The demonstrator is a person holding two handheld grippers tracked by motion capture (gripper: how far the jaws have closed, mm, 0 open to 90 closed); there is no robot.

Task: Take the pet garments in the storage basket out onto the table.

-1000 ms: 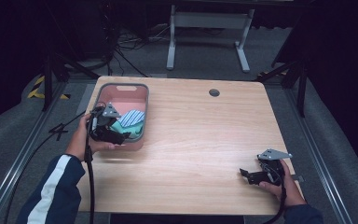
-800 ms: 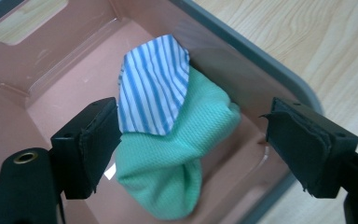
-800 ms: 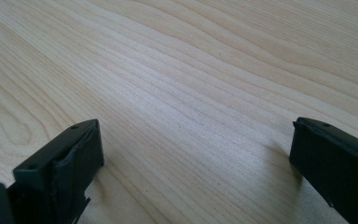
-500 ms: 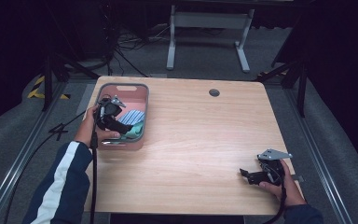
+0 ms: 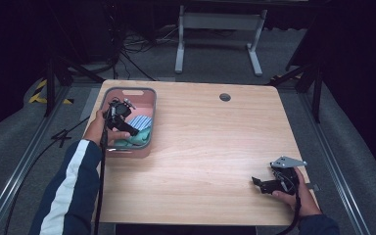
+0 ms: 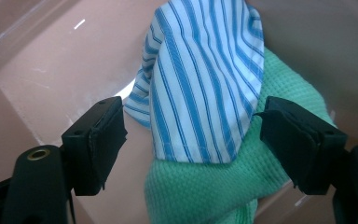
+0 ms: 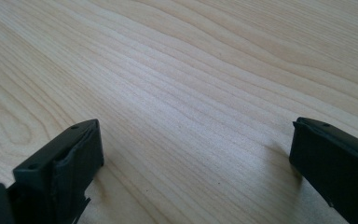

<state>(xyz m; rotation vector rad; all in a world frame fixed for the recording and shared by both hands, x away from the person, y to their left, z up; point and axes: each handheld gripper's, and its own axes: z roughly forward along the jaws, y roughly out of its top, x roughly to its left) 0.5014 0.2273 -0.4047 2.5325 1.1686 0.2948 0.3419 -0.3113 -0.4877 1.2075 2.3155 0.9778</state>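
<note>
A pink plastic bin (image 5: 149, 100) stands at the table's left side. Inside lie a blue-and-white striped cloth (image 5: 140, 122) and a green waffle cloth (image 5: 136, 139). My left gripper (image 5: 132, 131) reaches down into the bin over them. In the left gripper view the striped cloth (image 6: 200, 84) lies on the green cloth (image 6: 205, 191) between the jaws of my left gripper (image 6: 191, 140), which have just been closing and stand apart without touching it. My right gripper (image 5: 255, 182) rests open near the table's front right corner, with bare wood between its jaws (image 7: 191, 154).
The wooden table (image 5: 215, 147) has a round cable hole (image 5: 224, 97) at the back. A metal stand (image 5: 218, 22) and cables lie on the floor behind. Rails run along both sides of the table.
My left gripper has moved from the bin's near left rim forward and down into the bin, over the cloths. The right gripper has stayed in place.
</note>
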